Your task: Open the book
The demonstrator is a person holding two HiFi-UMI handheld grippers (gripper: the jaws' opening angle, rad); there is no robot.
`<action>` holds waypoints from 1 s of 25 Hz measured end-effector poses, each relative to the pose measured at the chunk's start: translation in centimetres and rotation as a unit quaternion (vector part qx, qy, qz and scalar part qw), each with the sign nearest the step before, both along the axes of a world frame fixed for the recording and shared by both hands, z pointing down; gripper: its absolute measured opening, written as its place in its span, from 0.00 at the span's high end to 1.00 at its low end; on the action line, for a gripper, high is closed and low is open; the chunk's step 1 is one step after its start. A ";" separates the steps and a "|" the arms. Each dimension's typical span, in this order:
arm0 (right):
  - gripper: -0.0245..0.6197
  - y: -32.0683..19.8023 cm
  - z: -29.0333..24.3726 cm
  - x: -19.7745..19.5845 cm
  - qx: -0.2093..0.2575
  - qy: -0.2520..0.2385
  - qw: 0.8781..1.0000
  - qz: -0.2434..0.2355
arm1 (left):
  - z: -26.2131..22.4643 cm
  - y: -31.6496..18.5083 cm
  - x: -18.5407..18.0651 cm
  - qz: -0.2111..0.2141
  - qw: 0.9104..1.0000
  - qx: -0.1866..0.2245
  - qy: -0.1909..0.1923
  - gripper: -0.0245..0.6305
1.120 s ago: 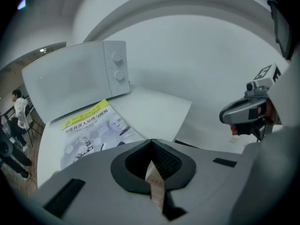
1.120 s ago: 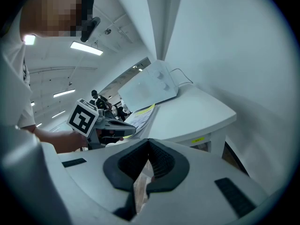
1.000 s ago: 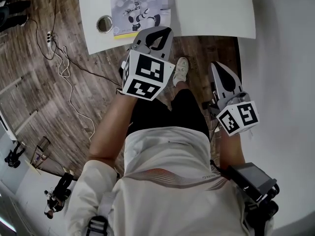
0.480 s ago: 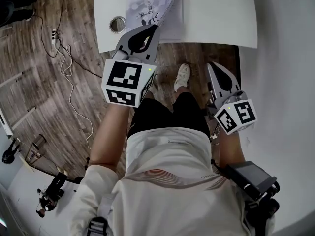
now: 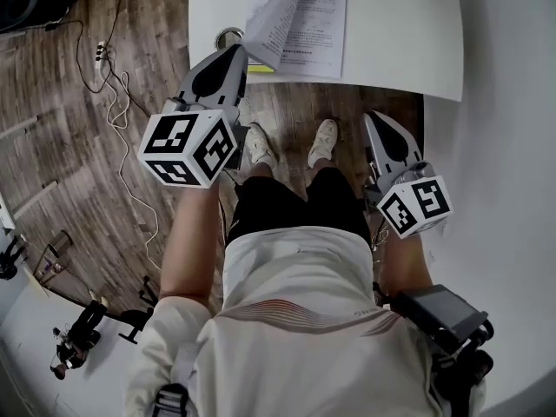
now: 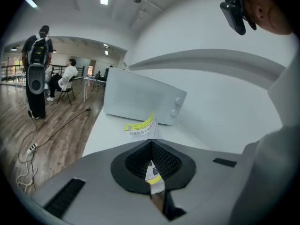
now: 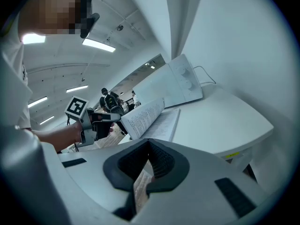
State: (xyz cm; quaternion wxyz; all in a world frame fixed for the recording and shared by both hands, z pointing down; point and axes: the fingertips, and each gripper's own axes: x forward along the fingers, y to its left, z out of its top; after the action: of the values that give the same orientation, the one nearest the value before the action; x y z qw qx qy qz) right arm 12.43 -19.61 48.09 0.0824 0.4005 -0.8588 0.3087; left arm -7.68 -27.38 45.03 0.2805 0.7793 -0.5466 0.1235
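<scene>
Between the left gripper's [image 5: 231, 52] tightly closed jaws is a corner of the book's front cover [image 6: 140, 127], white with a yellow band, pinched and raised at a slant. This gripper hangs at the near left edge of the white table [image 5: 408, 33]. The book [image 5: 311, 20] lies at the table's near edge, printed pages showing under the tilted cover. Just beside it, at the table's near left corner, sits a small round object [image 5: 228, 36]. The right gripper [image 5: 376, 118] is off the table's near edge, over the wooden floor [image 5: 287, 102], jaws together and empty. A white appliance with two knobs [image 6: 140, 100] stands at the table's far side.
</scene>
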 end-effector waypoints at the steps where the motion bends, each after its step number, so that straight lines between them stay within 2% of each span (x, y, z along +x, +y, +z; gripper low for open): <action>1: 0.96 -0.1 -0.1 -0.3 0.000 0.002 1.000 -0.002 | 0.1 0.1 -1.0 -0.012 1.000 -0.003 0.009 0.95; 5: 0.96 -0.6 0.1 -1.3 -0.007 0.007 1.000 -0.010 | 1.1 0.4 -4.6 -0.054 0.998 -0.016 0.031 0.95; 14: 0.96 -0.9 0.6 -3.5 -0.009 0.014 1.000 -0.018 | 2.9 1.4 -11.0 -0.113 0.992 -0.025 0.044 0.95; 22: 0.96 -0.6 1.7 -5.7 -0.014 0.026 0.999 -0.025 | 7.1 3.7 -15.6 -0.150 0.985 -0.057 0.060 0.95; 25: 0.96 -0.2 2.1 -6.7 -0.014 0.028 0.999 -0.028 | 8.9 4.6 -16.4 -0.151 0.984 -0.070 0.060 0.95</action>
State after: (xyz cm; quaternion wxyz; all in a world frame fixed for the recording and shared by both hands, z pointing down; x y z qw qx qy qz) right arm 5.75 -19.86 50.22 0.1206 0.3841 -0.8624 0.3070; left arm -24.05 -22.76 53.94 0.3821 0.6724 -0.6300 0.0711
